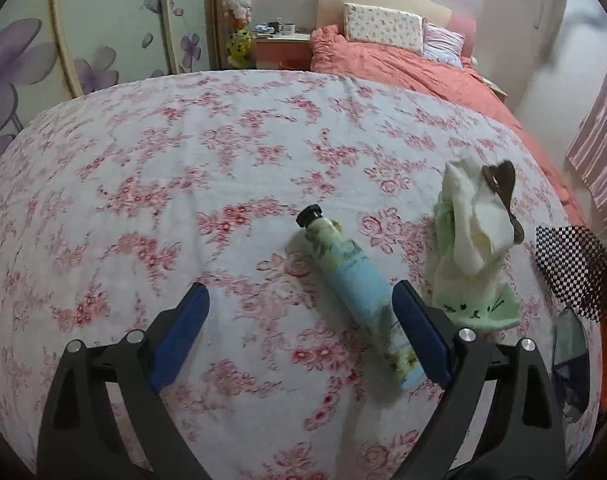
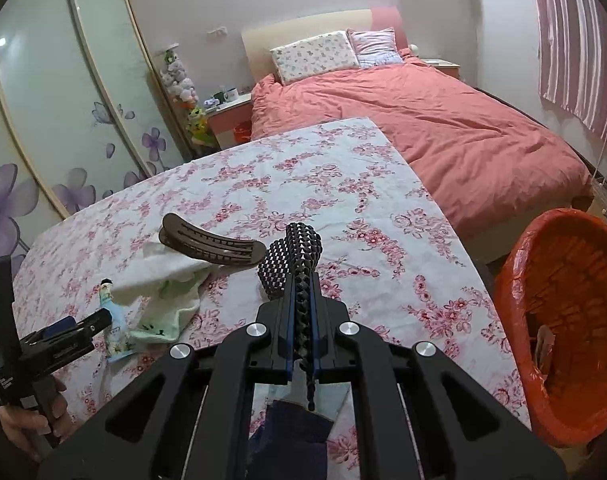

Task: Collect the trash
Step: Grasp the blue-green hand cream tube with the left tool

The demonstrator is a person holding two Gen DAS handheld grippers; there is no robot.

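**Studded black piece pinched and clear of the worktop, bin waiting at three o'clock**

The right gripper has its fingers clenched on a black, stud-textured piece, a flexible-looking strip whose rolled ends bulge out past the fingertips. What it is exactly I cannot tell. It looks light and rubbery, likely to flop more than slip, so the grip low on its narrow neck seems sensible. The orange-lined waste bin stands off the worktop edge at about three o'clock from that gripper, some scrap already inside.

The left gripper hangs with fingers released, spread wide above the cloth. A hand-cream tube with a black cap lies just beside its right finger, at about one o'clock. The tube looks soft-walled, smooth and light; across the middle of the body would be my pick. Beyond it, a green cat-face towel lies crumpled with a brown hair clip resting on top.

The worktop wears a pink floral cloth, slightly wrinkled. Behind it stands a bed with a coral duvet, with a flower-painted wardrobe at ten o'clock.
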